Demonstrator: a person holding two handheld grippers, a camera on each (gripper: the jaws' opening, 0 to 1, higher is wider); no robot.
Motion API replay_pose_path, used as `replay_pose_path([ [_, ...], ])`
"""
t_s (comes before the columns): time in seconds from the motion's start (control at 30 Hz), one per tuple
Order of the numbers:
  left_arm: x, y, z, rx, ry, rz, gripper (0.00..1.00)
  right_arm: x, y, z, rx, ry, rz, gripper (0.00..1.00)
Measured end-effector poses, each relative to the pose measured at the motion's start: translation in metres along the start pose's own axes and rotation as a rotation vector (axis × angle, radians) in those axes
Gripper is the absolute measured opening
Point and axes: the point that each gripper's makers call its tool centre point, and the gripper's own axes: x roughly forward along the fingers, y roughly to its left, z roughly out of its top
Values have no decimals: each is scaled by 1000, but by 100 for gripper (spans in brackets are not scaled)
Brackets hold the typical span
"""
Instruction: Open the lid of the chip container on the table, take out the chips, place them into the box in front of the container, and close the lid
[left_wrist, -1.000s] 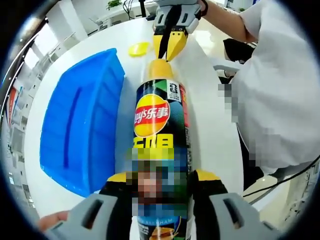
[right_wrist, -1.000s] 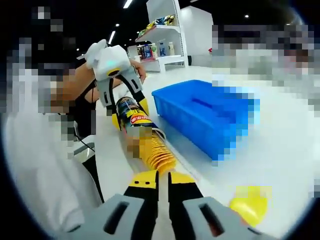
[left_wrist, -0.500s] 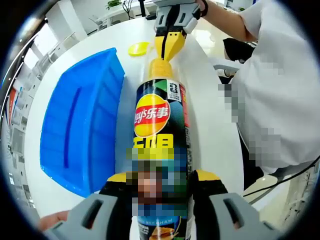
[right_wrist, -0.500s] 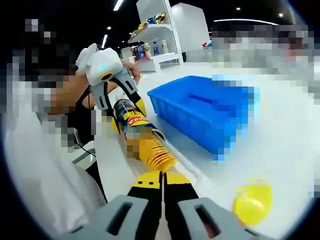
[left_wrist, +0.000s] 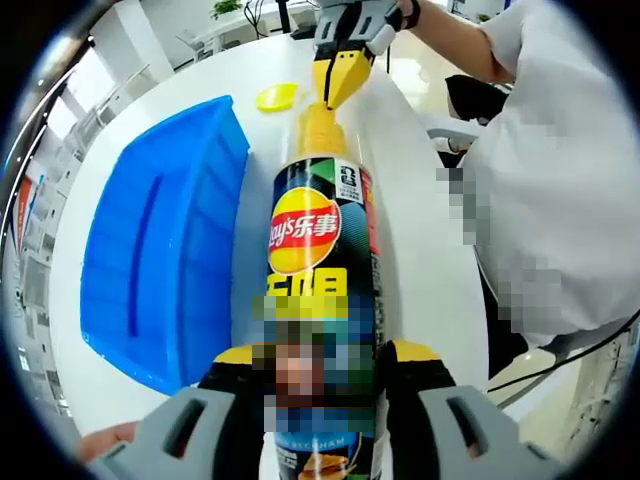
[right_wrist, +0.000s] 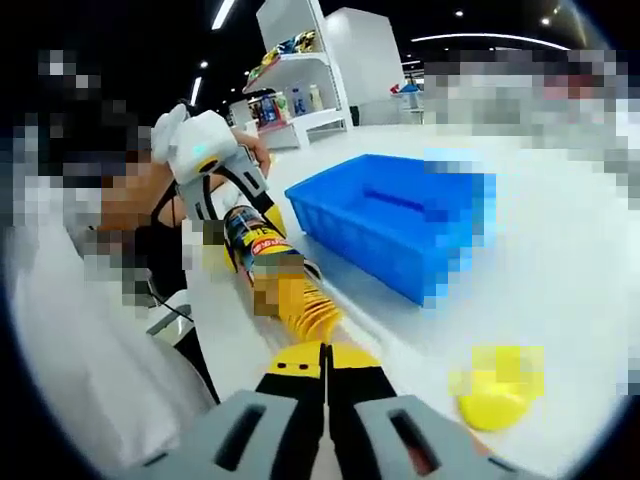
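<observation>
Blue box beside the can — chips drawn out along the can's long axis

White table (left_wrist: 420, 190) carries everything: the blue box (left_wrist: 165, 250) fills the left of the left gripper view, open side up, lying just beside the chip container (left_wrist: 320, 260), whose long axis runs from bottom centre to the top of the frame. The left gripper (left_wrist: 318, 375) pinches the container's lower body; in the right gripper view the right gripper (right_wrist: 322, 368), at bottom centre, has its jaws pressed together on the end of the yellow chips (right_wrist: 300, 308) sticking out of the open mouth. The yellow lid (left_wrist: 277, 97) lies loose at upper centre, apart from both. Judging from this, the right gripper is nearer the box and must carry the stack sideways — across the container's axis.
</observation>
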Motion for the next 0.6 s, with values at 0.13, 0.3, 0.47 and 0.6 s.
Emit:
replay_pose_path([
  [0.13,0,1,0,4,0,2,47,-7,1,0,9,1,-8,1],
  [0.3,0,1,0,2,4,1,47,-18,4,3,35,-6,-10,1],
  [0.47,0,1,0,1,5,-1,47,-32,1,9,47,-35,-32,1],
  [0.6,0,1,0,-1,2,-1,47,-41,-4,14,89,-69,-28,1],
])
